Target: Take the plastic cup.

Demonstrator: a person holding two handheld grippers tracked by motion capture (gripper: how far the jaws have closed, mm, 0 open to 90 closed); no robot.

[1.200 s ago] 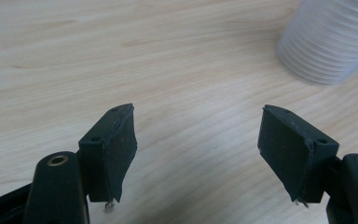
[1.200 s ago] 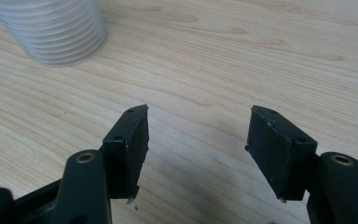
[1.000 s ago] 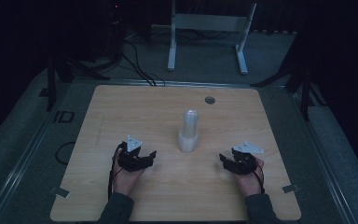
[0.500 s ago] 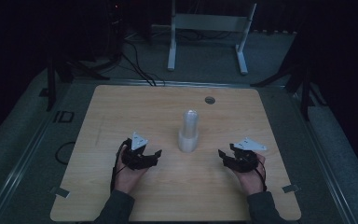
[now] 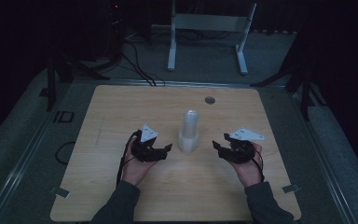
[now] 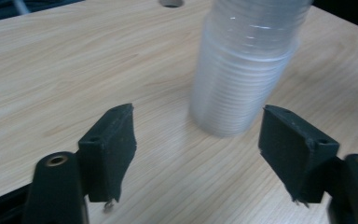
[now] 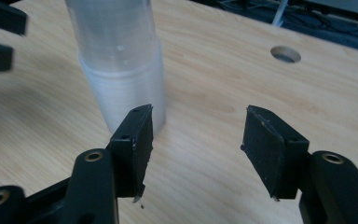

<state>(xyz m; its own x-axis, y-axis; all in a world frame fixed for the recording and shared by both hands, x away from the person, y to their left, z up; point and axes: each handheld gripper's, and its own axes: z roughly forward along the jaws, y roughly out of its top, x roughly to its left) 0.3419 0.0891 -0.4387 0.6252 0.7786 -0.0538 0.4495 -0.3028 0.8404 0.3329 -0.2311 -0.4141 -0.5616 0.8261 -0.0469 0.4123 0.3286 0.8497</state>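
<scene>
Both grippers, left (image 5: 167, 148) and right (image 5: 216, 145), have edged toward the cups (image 5: 189, 131) between them, jaws apart; light, crushable stack, best held low.

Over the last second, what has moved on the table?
Both grippers crept inward toward the upright stack of clear plastic cups: the left gripper moved right, the right gripper left. Neither has taken hold; both jaws remain open. The stack hasn't moved.

A tall translucent plastic cup stack (image 5: 189, 131) stands mid-desk on the light wooden desk (image 5: 121, 107), between the left gripper (image 5: 164, 150) and right gripper (image 5: 216, 147).
</scene>
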